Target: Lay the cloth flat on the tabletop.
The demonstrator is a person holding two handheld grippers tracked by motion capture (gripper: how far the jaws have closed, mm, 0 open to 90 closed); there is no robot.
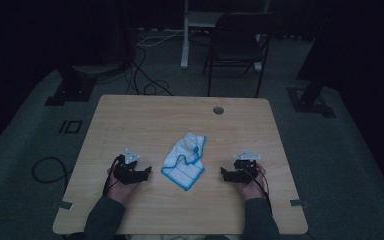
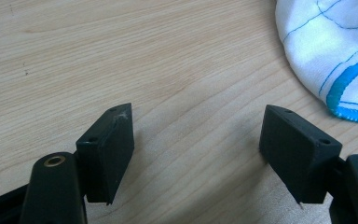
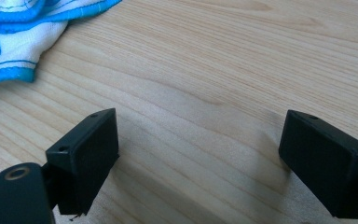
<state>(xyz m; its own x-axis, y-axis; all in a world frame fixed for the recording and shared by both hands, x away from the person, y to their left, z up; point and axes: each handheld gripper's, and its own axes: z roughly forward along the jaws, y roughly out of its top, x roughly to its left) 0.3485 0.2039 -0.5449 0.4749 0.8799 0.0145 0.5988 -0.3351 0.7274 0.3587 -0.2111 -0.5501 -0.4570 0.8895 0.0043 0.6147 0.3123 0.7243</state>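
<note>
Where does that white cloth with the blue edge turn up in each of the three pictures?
High view: the cloth lies crumpled mid-table, between the two claws.
Left gripper view: upper right corner.
Right gripper view: upper left corner.
Shared landmark: its bright blue hem on the pale wooden table.

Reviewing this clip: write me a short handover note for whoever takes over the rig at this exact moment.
Left tongs: open, nothing between the jaws, low over the table, left of the cloth.
Right tongs: open, nothing between the jaws, right of the cloth.
White cloth with blue edging: lies crumpled mid-table between the two tongs, partly bunched at its far end, untouched by either.
Done: nothing visible yet; the cloth is not gripped.
Left: probably bring both tongs to the cloth's edges and start handling it.
</note>
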